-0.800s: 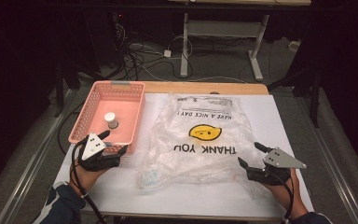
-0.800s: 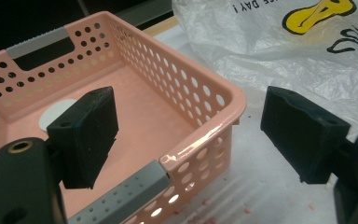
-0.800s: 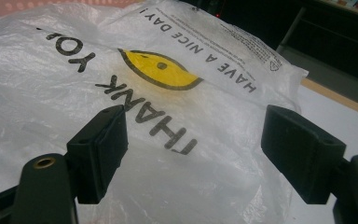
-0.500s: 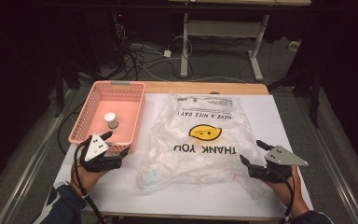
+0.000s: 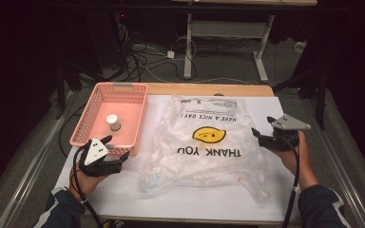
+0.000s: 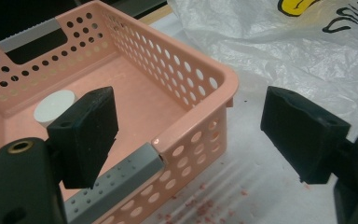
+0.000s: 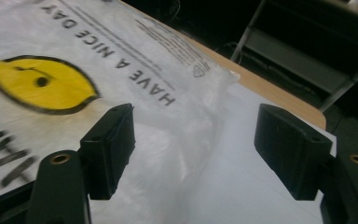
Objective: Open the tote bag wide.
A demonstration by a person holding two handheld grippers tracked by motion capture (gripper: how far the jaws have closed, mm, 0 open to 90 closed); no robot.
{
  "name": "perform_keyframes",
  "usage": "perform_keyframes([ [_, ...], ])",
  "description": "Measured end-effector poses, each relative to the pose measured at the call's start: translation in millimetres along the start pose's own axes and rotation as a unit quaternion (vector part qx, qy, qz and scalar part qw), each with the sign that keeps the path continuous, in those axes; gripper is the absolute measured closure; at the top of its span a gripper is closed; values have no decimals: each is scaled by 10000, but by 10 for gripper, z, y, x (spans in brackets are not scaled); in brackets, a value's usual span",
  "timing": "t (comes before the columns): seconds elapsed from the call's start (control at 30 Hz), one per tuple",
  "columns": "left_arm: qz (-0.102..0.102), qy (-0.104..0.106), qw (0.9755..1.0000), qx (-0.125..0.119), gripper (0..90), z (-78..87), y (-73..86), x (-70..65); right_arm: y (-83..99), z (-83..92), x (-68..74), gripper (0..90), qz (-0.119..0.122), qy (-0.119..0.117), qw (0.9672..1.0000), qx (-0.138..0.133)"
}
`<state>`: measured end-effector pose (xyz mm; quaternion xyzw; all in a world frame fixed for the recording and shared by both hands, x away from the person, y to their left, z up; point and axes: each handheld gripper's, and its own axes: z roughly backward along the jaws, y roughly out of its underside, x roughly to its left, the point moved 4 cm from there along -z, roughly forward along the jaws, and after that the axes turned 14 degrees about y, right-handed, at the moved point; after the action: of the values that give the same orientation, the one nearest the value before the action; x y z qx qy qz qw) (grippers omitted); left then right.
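One thin, crinkled, translucent plastic bag point(image 5: 208, 142) lies flat in the middle of the bench point(image 5: 209, 199), printed with a yellow smiley face and black lettering. To its left stands one pink plastic basket point(image 5: 89, 123), rectangular, its walls pierced with rows of round holes, a grey strip on each short rim. Inside it sits one small round container point(image 5: 112, 122) with a flat white lid. The bench top is covered in smooth white sheet, with a wooden edge showing at the far side.

Two grippers are in hand. The left gripper point(image 5: 108, 151) hovers at the basket's near right corner, its blocky black fingers point(image 6: 86, 135) spread wide with nothing between them. The right gripper point(image 5: 262, 137) sits at the bag's right edge, its fingers point(image 7: 109, 149) wide apart over the bag's border, gripping nothing.
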<state>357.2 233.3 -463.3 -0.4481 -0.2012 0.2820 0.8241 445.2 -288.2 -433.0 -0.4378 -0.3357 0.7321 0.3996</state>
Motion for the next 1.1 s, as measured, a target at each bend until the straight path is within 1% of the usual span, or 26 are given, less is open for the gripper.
perform_keyframes([
  [0.03, 15, 8, 10000, 0, 186, -9, 1, 1, -16, -120, -33, 322, -39, 49, 9999, 145],
  [0.07, 0, 12, 10000, 27, 186, -16, 1, 2, -35, -238, -67, 349, -103, 54, 9997, 223],
  [0.1, -7, 15, 10000, 33, 186, -22, 2, 2, -55, -354, -92, 355, -222, 0, 9992, 319],
  [0.13, -5, 30, 10000, 42, 186, -27, 2, 1, -78, -462, -114, 365, -232, 48, 9988, 417],
  [0.2, -8, 60, 10000, 43, 188, -34, 2, -5, -123, -650, -129, 403, -166, 122, 9978, 634],
  [0.27, -8, 86, 10000, 36, 190, -36, 3, -11, -161, -824, -122, 418, -10, 194, 9965, 817],
  [0.33, -83, 109, 9999, 98, 190, -47, 21, -37, -187, -989, -101, 417, 25, 125, 9946, 1028],
  [0.4, -77, 167, 9997, 142, 190, -60, 41, -32, -192, -1138, -71, 417, 89, 142, 9920, 1250],
  [0.43, -158, 136, 9996, 170, 189, -67, 39, -14, -180, -1212, -50, 426, 151, 121, 9903, 1374],
  [0.5, -182, 117, 9996, 186, 189, -66, 38, 3, -139, -1329, -4, 487, 407, 289, 9852, 1638],
  [0.53, -211, 115, 9995, 200, 190, -64, 38, 5, -110, -1380, 10, 541, 458, 275, 9829, 1761],
  [0.57, -247, 115, 9994, 220, 190, -66, 40, 2, -75, -1424, 23, 574, 416, 202, 9806, 1905],
  [0.6, -259, 140, 9993, 232, 190, -72, 43, -5, -40, -1461, 32, 614, 369, 203, 9782, 2034],
  [0.63, -278, 166, 9992, 254, 190, -77, 44, -11, -13, -1487, 33, 670, 290, 158, 9786, 2029],
  [0.67, -303, 175, 9990, 262, 190, -79, 41, -16, -2, -1494, 22, 694, 78, 109, 9794, 2014],
  [0.7, -311, 185, 9990, 257, 190, -81, 39, -22, 9, -1503, 9, 735, -20, 142, 9796, 2003],
  [0.73, -311, 185, 9990, 257, 189, -81, 39, -22, 18, -1500, 5, 812, -72, 125, 9795, 2008],
  [0.77, -337, 184, 9989, 280, 189, -89, 37, -27, 24, -1493, 8, 874, -61, 87, 9792, 2025],
  [0.8, -337, 184, 9989, 280, 190, -89, 37, -27, 26, -1487, 5, 900, -12, 179, 9776, 2098],
  [0.83, -334, 199, 9988, 282, 189, -97, 36, -32, 27, -1477, -5, 900, 46, 249, 9759, 2168],
  [0.87, -327, 203, 9989, 273, 190, -97, 32, -33, 33, -1469, -27, 900, 12, 319, 9749, 2203],
  [0.9, -324, 214, 9989, 256, 189, -96, 29, -33, 51, -1456, -63, 900, -51, 475, 9723, 2287],
  [1.0, -374, 215, 9987, 264, 190, -97, 17, -28, 147, -1386, -219, 900, -587, 670, 9664, 2409],
  [1.03, -384, 212, 9987, 257, 190, -98, 12, -26, 183, -1347, -277, 900, -647, 825, 9622, 2512],
  [1.07, -408, 213, 9986, 260, 190, -97, 9, -25, 222, -1303, -331, 900, -730, 913, 9590, 2580],
  [1.1, -384, 237, 9985, 302, 190, -95, 13, -33, 263, -1257, -380, 900, -836, 960, 9570, 2608],
])
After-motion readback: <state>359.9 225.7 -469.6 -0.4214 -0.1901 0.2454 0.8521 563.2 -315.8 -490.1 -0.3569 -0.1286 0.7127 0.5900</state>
